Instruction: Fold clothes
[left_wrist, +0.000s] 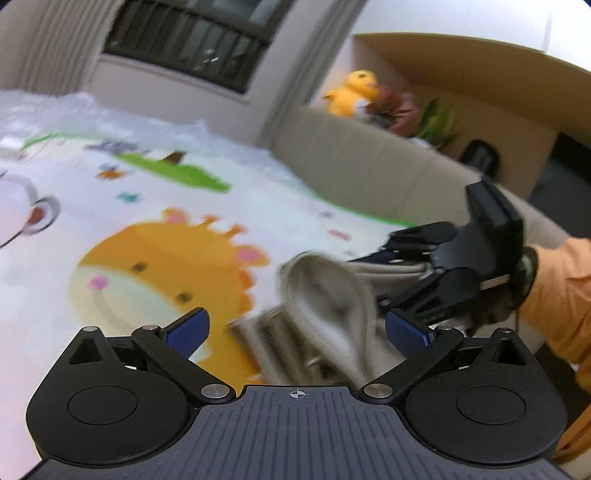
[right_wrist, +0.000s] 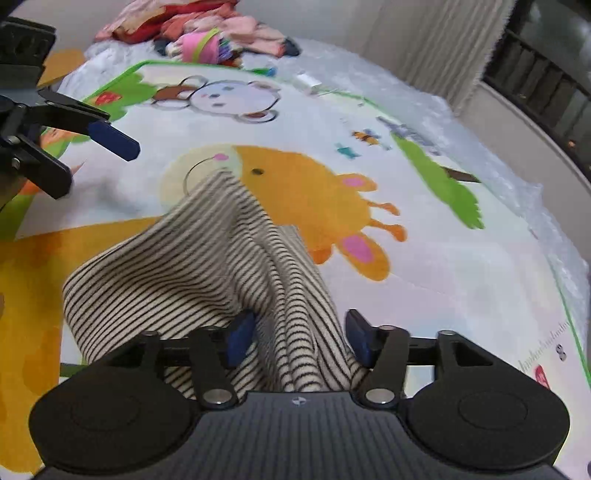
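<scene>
1. right now the striped garment (right_wrist: 207, 266) lies bunched on the cartoon play mat (right_wrist: 424, 258), near the giraffe print (right_wrist: 314, 199), with a ridge of it rising up between my right gripper's (right_wrist: 299, 336) fingers. it is crumpled, not flat, so i judge the fold is not finished.

2. on the right the fingers (right_wrist: 242, 338) stand apart. cloth sits in the gap and brushes the inner faces, but i see no pinch on it. the risk: if i pull away now, the knit could catch on a pad and drag the ridge up, undoing whatever fold is there.

3. my left gripper (left_wrist: 295, 328) has its fingers (left_wrist: 190, 326) spread wide and holds nothing; the garment shows just ahead of it, blurred. closing in this blur, i could grab only one layer, or two layers that should stay separate, and skew the fold.

4. both grippers crowd the same small heap. from the left wrist view the right gripper and the person's orange sleeve (left_wrist: 557, 295) are close beside the cloth, so a hurried reach could knock one tool against the other or trap the fabric between them.

5. further out, the pile of pink and red clothes (right_wrist: 207, 29) lies at the far end of the mat, well apart, so mixing is unlikely. the mat's wrinkled plastic border (right_wrist: 517, 184) could let the garment slide if i tug sideways.
</scene>
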